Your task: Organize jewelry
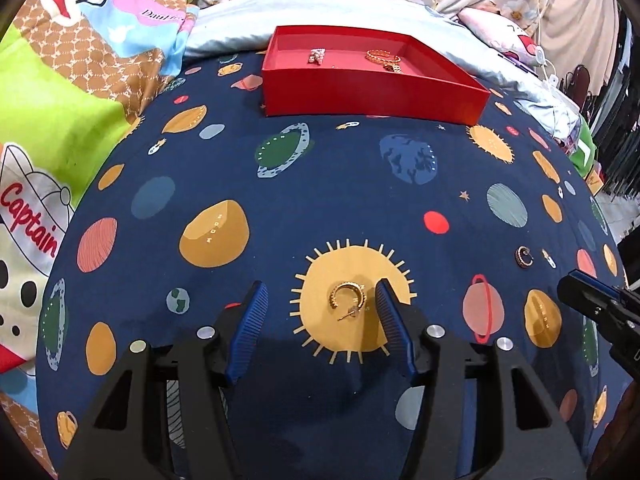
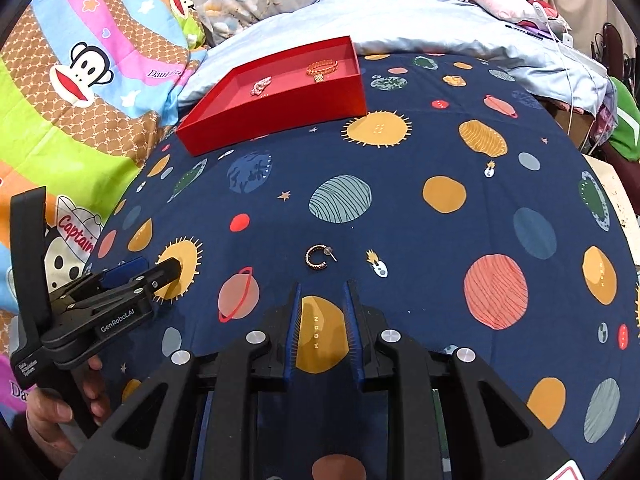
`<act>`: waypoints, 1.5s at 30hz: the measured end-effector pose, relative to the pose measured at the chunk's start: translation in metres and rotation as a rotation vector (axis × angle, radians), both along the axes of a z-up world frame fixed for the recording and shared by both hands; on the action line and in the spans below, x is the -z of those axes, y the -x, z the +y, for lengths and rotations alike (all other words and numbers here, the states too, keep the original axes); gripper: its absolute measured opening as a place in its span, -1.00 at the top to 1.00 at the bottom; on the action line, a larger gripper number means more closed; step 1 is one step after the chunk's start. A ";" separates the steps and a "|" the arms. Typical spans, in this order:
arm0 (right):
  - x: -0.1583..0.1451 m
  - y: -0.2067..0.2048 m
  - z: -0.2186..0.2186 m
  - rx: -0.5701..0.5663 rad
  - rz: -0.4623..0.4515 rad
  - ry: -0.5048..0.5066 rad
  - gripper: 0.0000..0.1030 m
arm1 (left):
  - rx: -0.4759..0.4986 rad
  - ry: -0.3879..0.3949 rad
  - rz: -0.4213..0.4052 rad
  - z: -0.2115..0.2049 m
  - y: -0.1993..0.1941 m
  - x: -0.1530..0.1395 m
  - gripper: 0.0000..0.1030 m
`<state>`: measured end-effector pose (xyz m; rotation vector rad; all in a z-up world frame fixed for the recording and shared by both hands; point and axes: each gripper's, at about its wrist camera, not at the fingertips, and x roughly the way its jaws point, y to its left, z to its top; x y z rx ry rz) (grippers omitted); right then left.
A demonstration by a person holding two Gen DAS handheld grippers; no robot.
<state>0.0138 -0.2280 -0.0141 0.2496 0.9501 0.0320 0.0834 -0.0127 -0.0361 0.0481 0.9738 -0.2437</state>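
A gold hoop earring lies on the navy planet-print sheet, on a yellow sun. My left gripper is open around it, with one blue pad on each side and neither touching it. A dark hoop earring with a post lies just ahead of my right gripper. That gripper is open by a narrow gap with nothing in it. The red box at the far side holds a gold chain and a pale beaded piece.
Bright cartoon bedding is bunched along the left, and a pale blue pillow lies behind the box. A hand holds the left gripper. A finger of the right gripper enters at the right edge.
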 end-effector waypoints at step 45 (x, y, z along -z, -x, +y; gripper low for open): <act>0.006 -0.032 0.011 -0.045 -0.021 0.048 0.55 | 0.088 0.093 0.046 -0.003 0.008 -0.009 0.68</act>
